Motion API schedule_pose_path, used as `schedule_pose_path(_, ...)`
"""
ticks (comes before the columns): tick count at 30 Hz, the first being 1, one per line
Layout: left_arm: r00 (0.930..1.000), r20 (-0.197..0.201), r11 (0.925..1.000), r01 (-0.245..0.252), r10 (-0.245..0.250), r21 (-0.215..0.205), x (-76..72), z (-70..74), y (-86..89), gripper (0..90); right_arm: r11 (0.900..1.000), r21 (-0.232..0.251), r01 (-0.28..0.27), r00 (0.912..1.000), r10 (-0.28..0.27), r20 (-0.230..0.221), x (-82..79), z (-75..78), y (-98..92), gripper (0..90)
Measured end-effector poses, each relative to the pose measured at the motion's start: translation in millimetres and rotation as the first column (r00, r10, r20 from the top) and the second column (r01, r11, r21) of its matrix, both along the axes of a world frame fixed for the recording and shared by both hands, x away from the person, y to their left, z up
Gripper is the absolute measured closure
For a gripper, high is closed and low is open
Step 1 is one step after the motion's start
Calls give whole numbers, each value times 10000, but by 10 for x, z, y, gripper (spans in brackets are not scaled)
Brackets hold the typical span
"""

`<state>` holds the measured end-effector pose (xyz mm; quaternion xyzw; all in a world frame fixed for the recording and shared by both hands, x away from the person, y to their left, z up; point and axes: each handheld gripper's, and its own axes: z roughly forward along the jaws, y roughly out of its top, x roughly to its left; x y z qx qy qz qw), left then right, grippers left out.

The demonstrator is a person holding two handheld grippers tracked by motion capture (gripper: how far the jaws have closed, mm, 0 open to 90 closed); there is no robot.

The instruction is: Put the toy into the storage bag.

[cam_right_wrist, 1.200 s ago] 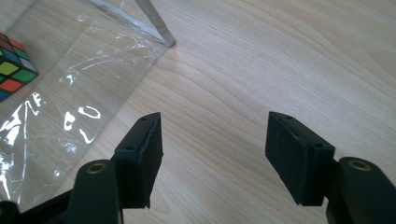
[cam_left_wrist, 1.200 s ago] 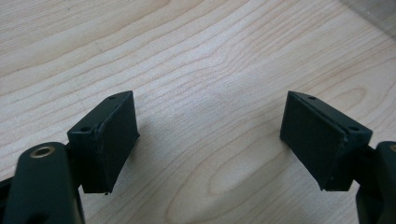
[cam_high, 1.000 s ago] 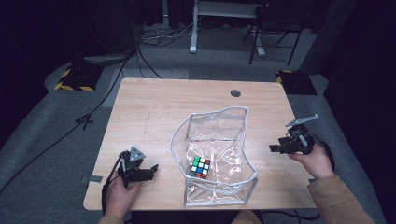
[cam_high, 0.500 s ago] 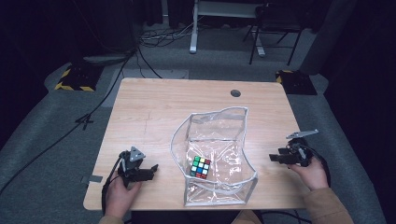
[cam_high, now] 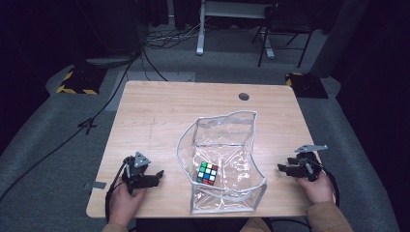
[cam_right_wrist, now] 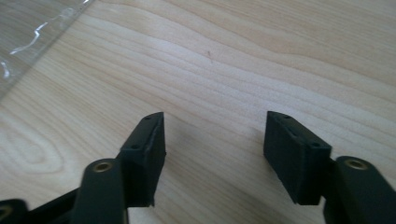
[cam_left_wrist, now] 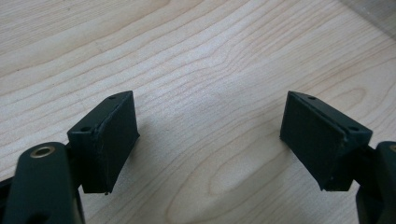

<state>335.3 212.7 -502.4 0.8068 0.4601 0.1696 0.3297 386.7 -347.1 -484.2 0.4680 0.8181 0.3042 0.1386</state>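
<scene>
A clear plastic pouch (cam_high: 232,126) stands open on the wooden table (cam_high: 164,111), and a colourful puzzle cube (cam_high: 208,173) lies inside it near the front. My left gripper (cam_high: 157,177) rests at the table's front left, pointing at the pouch, open with bare wood between its jaws (cam_left_wrist: 208,140). My right gripper (cam_high: 282,168) sits low at the front right, pointing left at the pouch, open with nothing between its jaws (cam_right_wrist: 212,149). The pouch's clear edge (cam_right_wrist: 28,42) shows at the upper left of the right gripper view.
A round cable hole (cam_high: 243,96) lies near the table's far edge. Beyond the table are a desk frame (cam_high: 200,29), a chair (cam_high: 283,34), floor cables (cam_high: 159,41) and yellow-black striped pads (cam_high: 77,79). Dark grey floor surrounds the table.
My right gripper has come down and toward the table's front edge, settling close to the wood. The left gripper, the pouch and the cube have stayed put.
</scene>
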Motion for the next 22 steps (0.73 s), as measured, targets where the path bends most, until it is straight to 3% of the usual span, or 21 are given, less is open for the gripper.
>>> schedule_pose_path(1, 10000, -2, 10000, 2, -2, 0, 0, 0, 0, 193, 9997, -222, 63, 9993, -55, 365, -27, -32, 31, 343)
schedule_pose_path(2, 10000, -2, 10000, 2, -2, 0, 0, 0, 0, 193, 9997, -222, 63, 9993, -55, 365, -27, -32, 31, 343)
schedule_pose_path(4, 10000, 0, 10000, 1, -1, -3, 0, 0, 0, 193, 9993, -359, 63, 9964, -32, 846, -50, -69, 46, 314)
schedule_pose_path(6, 10000, 1, 10000, -1, 1, -2, 0, 0, 0, 193, 9999, -128, 73, 9937, -58, 1123, -65, -105, 36, 283)
schedule_pose_path(7, 10000, -1, 10000, 2, -2, -2, 0, 0, 0, 193, 9999, 131, -44, 9867, 22, 1625, -77, -162, 17, 221)
schedule_pose_path(9, 10000, -1, 10000, 2, -2, -2, 0, 0, 0, 193, 9997, 227, -57, 9831, 14, 1829, -78, -194, 8, 188)
schedule_pose_path(22, 10000, -8, 10000, 10, -10, -8, -1, 0, 1, 193, 9997, 247, -9, 9861, -32, 1659, -69, -194, 8, 147)
